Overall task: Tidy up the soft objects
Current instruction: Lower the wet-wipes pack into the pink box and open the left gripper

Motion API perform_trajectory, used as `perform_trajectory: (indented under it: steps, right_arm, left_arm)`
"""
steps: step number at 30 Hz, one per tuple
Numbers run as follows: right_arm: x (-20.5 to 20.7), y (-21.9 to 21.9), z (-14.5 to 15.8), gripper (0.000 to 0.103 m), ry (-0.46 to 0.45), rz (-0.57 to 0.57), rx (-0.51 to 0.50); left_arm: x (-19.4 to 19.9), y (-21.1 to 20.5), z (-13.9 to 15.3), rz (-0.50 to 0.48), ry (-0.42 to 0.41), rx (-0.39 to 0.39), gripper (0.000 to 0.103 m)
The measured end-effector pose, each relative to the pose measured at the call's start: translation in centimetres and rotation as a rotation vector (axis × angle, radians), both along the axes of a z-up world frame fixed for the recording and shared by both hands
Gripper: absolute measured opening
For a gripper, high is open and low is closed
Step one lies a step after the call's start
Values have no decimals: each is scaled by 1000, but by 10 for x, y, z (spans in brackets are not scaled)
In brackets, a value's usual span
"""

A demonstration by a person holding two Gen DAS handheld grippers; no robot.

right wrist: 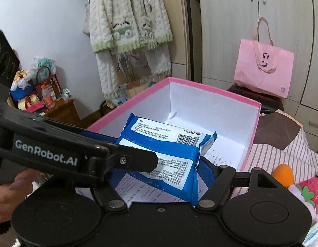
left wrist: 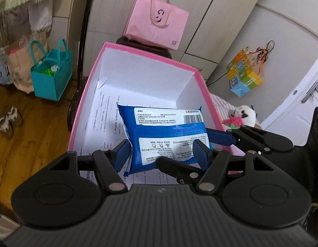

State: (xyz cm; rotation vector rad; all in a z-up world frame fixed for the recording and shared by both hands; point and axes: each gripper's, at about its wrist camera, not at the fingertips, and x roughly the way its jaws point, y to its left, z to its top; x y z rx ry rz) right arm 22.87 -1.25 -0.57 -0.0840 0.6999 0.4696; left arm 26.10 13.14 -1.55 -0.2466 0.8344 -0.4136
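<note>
Two grippers bear on one blue wet-wipe packet (left wrist: 163, 135), which is held above the open pink box (left wrist: 202, 86), its printed label side and barcode facing up. On the left wrist view, the left gripper (left wrist: 163, 154) has a blue pad pressed against each flank of the packet near its lower end, so its jaws are clamped on the packet. The right gripper (right wrist: 161, 170) approaches from the side; on its own view one blue finger (right wrist: 207, 173) lies against the packet's right edge, while the opposite finger is hidden behind the left gripper's black arm, which crosses the frame. Its grip on the packet appears closed, both pads meeting the wrapper in the left wrist view. The box has white inner walls, and a printed paper sheet (left wrist: 101, 111) lies on its floor beneath the packet. The box rests on a striped bedcover (right wrist: 282, 160). Beside it lie a strawberry plush (right wrist: 309, 191) and an orange soft toy (right wrist: 283, 175). A pink tote bag (left wrist: 156, 20) stands beyond the box, against the wardrobe.
</note>
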Motion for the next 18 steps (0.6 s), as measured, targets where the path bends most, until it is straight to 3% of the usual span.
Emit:
perform_trajectory:
  steps: [6, 10, 18]
  right_arm:
    - [11, 5, -4, 79, 7, -4, -51]
    - [11, 5, -5, 78, 6, -31, -85]
    - [-11, -5, 5, 79, 2, -33, -78]
  left_arm:
    - [11, -1, -8, 17, 18, 6, 65]
    - [7, -4, -3, 11, -34, 48, 67]
    - [-13, -1, 16, 6, -81, 61, 70]
